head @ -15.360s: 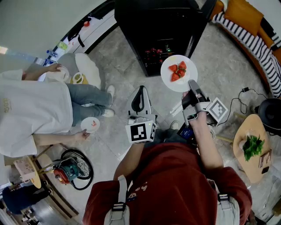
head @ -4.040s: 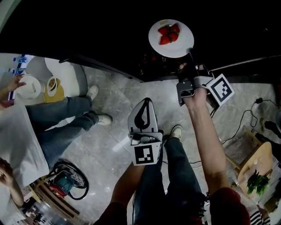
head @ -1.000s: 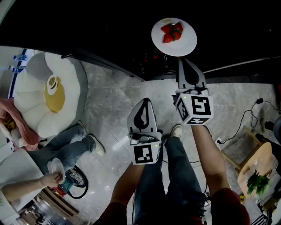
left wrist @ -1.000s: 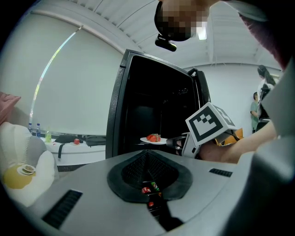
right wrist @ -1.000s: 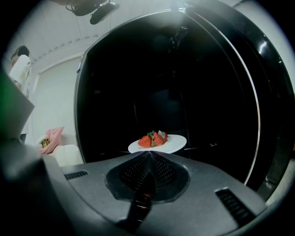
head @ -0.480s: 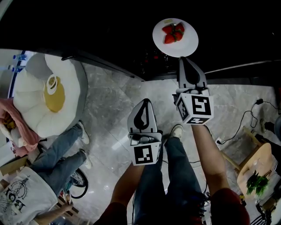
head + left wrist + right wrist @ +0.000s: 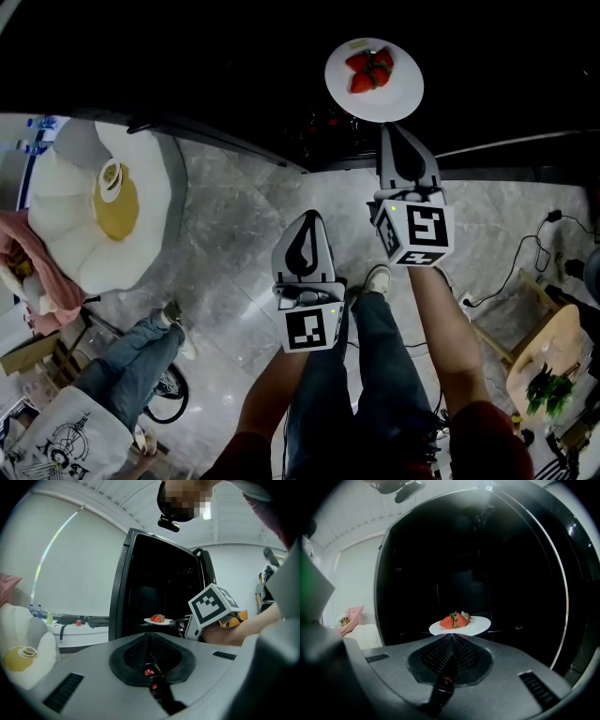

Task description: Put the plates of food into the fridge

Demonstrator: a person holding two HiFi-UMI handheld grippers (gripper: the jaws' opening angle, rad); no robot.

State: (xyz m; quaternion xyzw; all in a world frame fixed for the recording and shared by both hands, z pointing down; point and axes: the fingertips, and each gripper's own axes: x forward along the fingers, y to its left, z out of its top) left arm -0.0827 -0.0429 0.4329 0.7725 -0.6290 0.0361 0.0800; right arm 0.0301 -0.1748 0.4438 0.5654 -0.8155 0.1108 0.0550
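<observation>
Right hand-held gripper [image 7: 397, 129], jaws together at strawberry plate [image 7: 392, 97], dark fridge [image 7: 187, 56] around

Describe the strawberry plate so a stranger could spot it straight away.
Find the tall black fridge standing open. In its dark interior is a round white plate carrying a few red strawberries with green tops, the only white dish in there.
</observation>
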